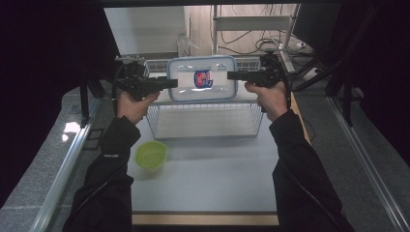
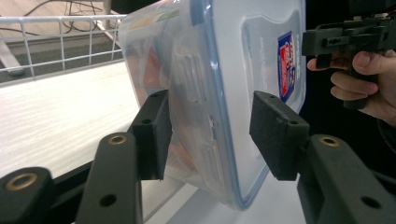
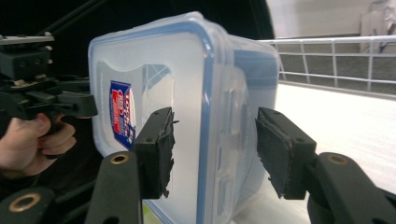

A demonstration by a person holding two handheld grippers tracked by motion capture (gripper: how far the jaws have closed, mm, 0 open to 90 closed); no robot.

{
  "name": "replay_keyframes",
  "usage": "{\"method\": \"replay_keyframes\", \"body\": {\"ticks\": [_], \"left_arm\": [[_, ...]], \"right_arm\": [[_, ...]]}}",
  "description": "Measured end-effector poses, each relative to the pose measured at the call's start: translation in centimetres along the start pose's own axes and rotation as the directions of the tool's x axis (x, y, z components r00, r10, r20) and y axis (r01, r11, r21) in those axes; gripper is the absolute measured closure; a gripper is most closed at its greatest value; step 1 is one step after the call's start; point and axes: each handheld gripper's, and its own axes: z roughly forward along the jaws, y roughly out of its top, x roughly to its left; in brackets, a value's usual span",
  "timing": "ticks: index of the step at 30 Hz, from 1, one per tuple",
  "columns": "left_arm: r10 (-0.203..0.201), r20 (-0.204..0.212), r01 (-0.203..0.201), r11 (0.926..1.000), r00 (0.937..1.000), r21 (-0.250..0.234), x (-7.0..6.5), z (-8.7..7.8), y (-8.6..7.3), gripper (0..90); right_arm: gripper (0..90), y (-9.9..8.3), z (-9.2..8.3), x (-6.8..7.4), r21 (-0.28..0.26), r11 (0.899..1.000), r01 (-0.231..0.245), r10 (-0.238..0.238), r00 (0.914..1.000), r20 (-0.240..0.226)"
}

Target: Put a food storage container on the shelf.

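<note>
Lidded plastic container (image 1: 202, 78) raised between level left gripper (image 1: 170, 83) and right gripper (image 1: 231, 75), jaws straddling its ends, seemingly loose; wire basket (image 1: 205, 121) below, green bowl (image 1: 151, 154) on tabletop (image 1: 217, 174).

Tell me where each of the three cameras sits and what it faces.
High view: above the person's side, looking forward and down at the table; both forearms show.
Left gripper view: rides the left gripper, facing the container's side; its black jaws show.
Right gripper view: rides the right gripper, facing the opposite side; its jaws show.
Shared: the container and wire basket.
</note>
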Motion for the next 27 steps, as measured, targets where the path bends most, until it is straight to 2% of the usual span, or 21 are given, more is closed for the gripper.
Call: {"method": "replay_keyframes", "body": {"ticks": [4,9,11,13,15,17,19,21,24,26,27], "left_arm": [[-0.012,-0.001,0.012,0.9999,0.9999,-0.008,0.2,0.2,0.0,46.4],[-0.031,-0.008,0.031,0.9995,0.9995,-0.003,0.5,0.6,-0.1,41.0],[-0.066,0.009,0.066,0.9978,0.9978,-0.011,1.0,0.8,-0.1,39.4],[-0.088,0.023,0.088,0.9960,0.9959,-0.013,1.5,0.9,-0.1,38.6],[-0.100,0.017,0.101,0.9948,0.9948,-0.017,1.7,1.0,0.0,36.8],[-0.088,-0.011,0.088,0.9958,0.9960,-0.025,1.7,1.1,0.2,34.6],[-0.055,-0.066,0.055,0.9984,0.9963,-0.011,1.5,1.3,0.3,33.9],[-0.032,-0.080,0.031,0.9994,0.9963,-0.013,1.2,1.3,0.4,32.5],[0.011,-0.107,-0.012,0.9998,0.9942,-0.015,0.6,1.2,0.6,32.4],[0.046,-0.118,-0.048,0.9987,0.9920,-0.015,0.0,0.8,0.6,32.2],[0.066,-0.134,-0.069,0.9976,0.9888,-0.013,-0.3,0.6,0.5,33.0]], "right_arm": [[46.6,0.1,0.3,0.0,-0.005,1.000,0.003,-0.003,0.9997,0.026],[45.5,0.0,0.9,0.2,0.018,0.999,0.042,-0.043,0.9974,0.058],[44.8,-0.1,1.2,0.4,0.029,0.998,0.053,-0.055,0.9950,0.084],[44.2,-0.2,1.5,0.3,0.023,0.999,0.045,-0.046,0.9951,0.087],[44.3,-0.4,1.6,0.1,0.022,0.999,0.033,-0.034,0.9961,0.081],[43.9,-0.5,1.6,-0.1,0.023,0.999,0.026,-0.028,0.9966,0.077],[43.7,-0.6,1.6,-0.3,0.009,1.000,0.002,-0.003,0.9977,0.067],[46.7,-0.7,1.3,-0.5,-0.024,1.000,-0.011,0.012,0.9982,0.059],[46.5,-0.7,1.1,-0.4,-0.010,1.000,-0.003,0.003,0.9985,0.055],[46.5,-0.7,0.8,-0.2,-0.013,1.000,0.029,-0.027,0.9962,0.083],[45.9,-0.7,0.6,-0.1,-0.015,0.999,0.044,-0.042,0.9945,0.096]]}}
